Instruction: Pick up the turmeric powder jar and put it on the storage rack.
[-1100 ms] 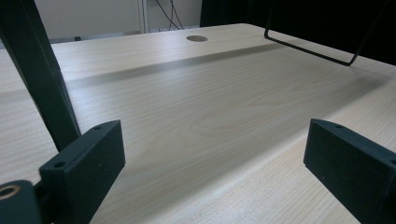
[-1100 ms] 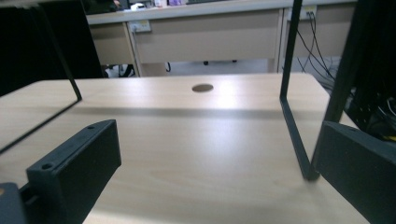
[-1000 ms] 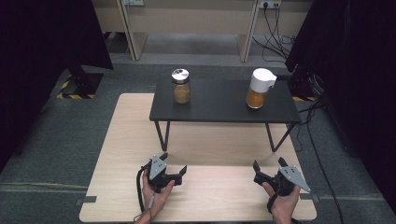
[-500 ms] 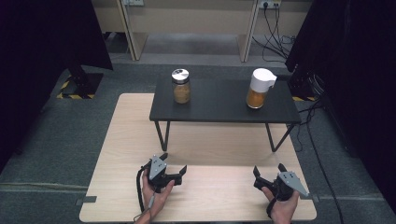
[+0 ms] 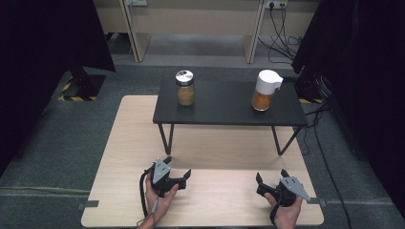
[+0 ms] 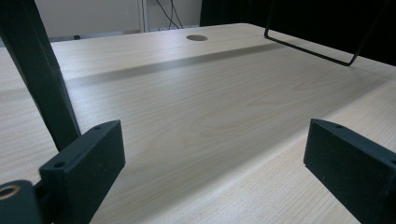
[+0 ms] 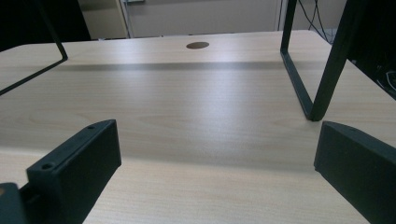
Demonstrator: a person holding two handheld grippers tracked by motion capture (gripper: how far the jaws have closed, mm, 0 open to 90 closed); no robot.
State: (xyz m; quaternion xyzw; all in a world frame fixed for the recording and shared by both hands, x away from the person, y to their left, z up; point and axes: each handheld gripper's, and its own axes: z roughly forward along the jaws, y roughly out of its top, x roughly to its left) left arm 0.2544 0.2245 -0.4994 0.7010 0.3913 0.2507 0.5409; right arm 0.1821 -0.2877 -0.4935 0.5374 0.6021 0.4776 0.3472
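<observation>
A glass jar (image 5: 185, 88) with a silver lid and brown contents stands at the left of a low black stand (image 5: 224, 109). At the stand's right is a white-capped container (image 5: 265, 90) with orange contents. Near the front edge of the wooden table (image 5: 210, 143), a hand holds my left gripper (image 5: 177, 167) open, with nothing between its jaws. My right gripper (image 5: 272, 175) is also open and empty, held low at the front right. In the left gripper view the left gripper (image 6: 215, 140) faces bare wood. The right gripper (image 7: 217, 140) faces wood too.
The stand's black metal legs (image 5: 165, 138) rise from the table ahead of both grippers; one leg (image 7: 322, 70) is close on the right in the right gripper view. A round cable hole (image 7: 197, 45) sits near the table's far edge. Cables (image 5: 282, 28) lie on the grey floor beyond.
My right gripper has drifted slightly toward the table's near edge. The left gripper, the jar and the container have not moved.
</observation>
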